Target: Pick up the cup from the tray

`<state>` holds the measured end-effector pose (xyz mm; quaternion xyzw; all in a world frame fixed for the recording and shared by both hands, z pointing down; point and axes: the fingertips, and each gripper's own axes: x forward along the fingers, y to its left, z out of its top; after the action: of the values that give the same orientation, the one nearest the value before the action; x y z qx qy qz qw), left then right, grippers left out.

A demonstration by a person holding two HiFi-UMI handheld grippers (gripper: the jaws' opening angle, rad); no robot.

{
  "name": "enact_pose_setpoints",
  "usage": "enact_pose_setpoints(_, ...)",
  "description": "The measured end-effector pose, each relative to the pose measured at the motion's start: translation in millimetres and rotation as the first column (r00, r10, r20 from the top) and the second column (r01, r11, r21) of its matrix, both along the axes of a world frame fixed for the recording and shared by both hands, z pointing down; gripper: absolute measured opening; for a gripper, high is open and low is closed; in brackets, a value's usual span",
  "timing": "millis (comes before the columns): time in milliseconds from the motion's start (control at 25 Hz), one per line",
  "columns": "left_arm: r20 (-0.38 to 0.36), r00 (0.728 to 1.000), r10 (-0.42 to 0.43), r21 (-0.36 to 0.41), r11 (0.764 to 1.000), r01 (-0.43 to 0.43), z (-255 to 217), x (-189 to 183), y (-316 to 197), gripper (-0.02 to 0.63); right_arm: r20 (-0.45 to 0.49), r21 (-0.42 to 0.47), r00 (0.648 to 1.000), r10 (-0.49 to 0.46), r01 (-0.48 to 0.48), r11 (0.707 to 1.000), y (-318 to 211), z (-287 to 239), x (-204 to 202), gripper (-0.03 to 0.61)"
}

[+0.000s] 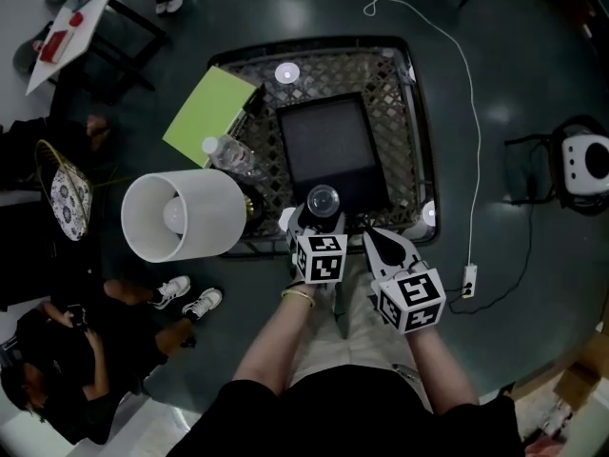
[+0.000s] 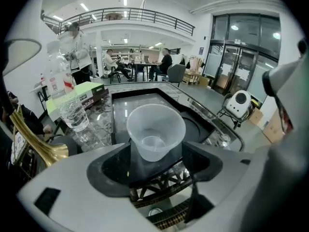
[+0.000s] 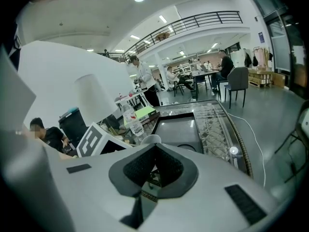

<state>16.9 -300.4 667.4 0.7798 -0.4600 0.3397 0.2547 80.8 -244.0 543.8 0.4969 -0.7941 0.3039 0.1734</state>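
Note:
A clear plastic cup [image 1: 323, 199] stands upright at the near edge of the black tray [image 1: 328, 141] on the lattice-topped table. My left gripper [image 1: 322, 215] reaches in from the near side, one jaw on each side of the cup. In the left gripper view the cup [image 2: 155, 132] sits between the wide-spread jaws of that gripper [image 2: 157, 150], and the pads do not press on it. My right gripper [image 1: 377, 237] hangs just right of it over the table's near edge. Its jaws [image 3: 154, 148] meet at the tips with nothing between them; the cup's rim [image 3: 150, 139] shows just beyond.
A lamp with a white shade [image 1: 181, 214] leans at the table's near left corner. A water bottle [image 1: 231, 153] and a green folder [image 1: 209, 112] lie left of the tray. A white cable [image 1: 473, 131] runs along the floor on the right. A person [image 1: 57, 350] sits on the floor at lower left.

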Motion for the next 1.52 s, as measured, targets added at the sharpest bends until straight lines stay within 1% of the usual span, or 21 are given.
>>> enact_pose_setpoints(160,0.056,0.998,-0.005,0.000,1.000,0.005,8.1,1.5,-10.3,0.321,0.000,-0.009,1.000,0.007,-0.007,1.000,-0.3,2.8,3.6,0.011)
enact_pose_setpoints(320,0.093,0.996,-0.018,-0.001,1.000,0.018,10.9,-1.4,-18.1,0.318,0.000,-0.014,1.000,0.010,-0.010,1.000,0.5,4.9,4.9,0.011)
enact_pose_setpoints(400,0.105,0.994,-0.018,0.001,1.000,0.018,11.5,-2.5,-20.6,0.282,0.000,-0.016,1.000,0.011,-0.011,1.000,0.7,6.3,4.3,0.011)
enact_pose_setpoints(440,0.104,0.994,-0.017,0.000,1.000,0.017,11.4,-2.7,-21.1,0.281,0.000,-0.016,1.000,0.011,-0.011,1.000,0.7,6.7,3.6,0.011)
enact_pose_setpoints(1040,0.007,1.000,0.001,0.009,1.000,-0.001,-19.8,-10.5,-6.3,0.273,-0.011,0.016,1.000,0.011,-0.011,1.000,5.3,-3.2,-8.8,0.011)
enact_pose_setpoints(1320,-0.027,0.999,0.017,0.034,0.999,-0.016,-47.5,-13.5,4.3,0.273,-0.018,0.043,1.000,0.008,-0.007,0.999,9.3,-13.4,-15.0,0.011)
enact_pose_setpoints(1520,-0.061,0.997,0.048,0.054,0.998,-0.044,-73.4,-15.6,14.2,0.272,-0.021,0.063,1.000,0.011,-0.009,0.998,11.8,-20.6,-19.8,0.011)
